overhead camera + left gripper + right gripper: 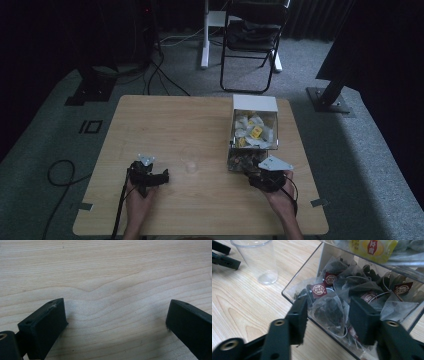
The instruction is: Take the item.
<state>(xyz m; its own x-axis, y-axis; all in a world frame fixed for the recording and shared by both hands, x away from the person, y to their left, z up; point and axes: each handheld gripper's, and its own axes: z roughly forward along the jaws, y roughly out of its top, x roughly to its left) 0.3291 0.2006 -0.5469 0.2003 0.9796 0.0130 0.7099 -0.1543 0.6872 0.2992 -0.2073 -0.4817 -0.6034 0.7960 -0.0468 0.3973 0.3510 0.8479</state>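
Note:
A clear plastic box (254, 104) stands at the table's right. Its low front tray (300, 273) holds dark tea bags with red tags, and yellow packets (372, 247) lie in the upper part. My right gripper (329, 302) is open at the tray's near corner, its jaws either side of one dark tea bag (329, 311); I cannot tell whether they touch it. In the high view the right gripper (253, 173) sits at the box's front. An empty clear cup (190, 166) (259, 262) stands between the hands. My left gripper (116, 307) (164, 176) is open over bare wood.
The wooden table (165, 125) has bare room at its left and back. On the carpet behind it stand a folding chair (252, 40) and a white post (205, 35). A black cable (60, 175) loops on the floor to the left.

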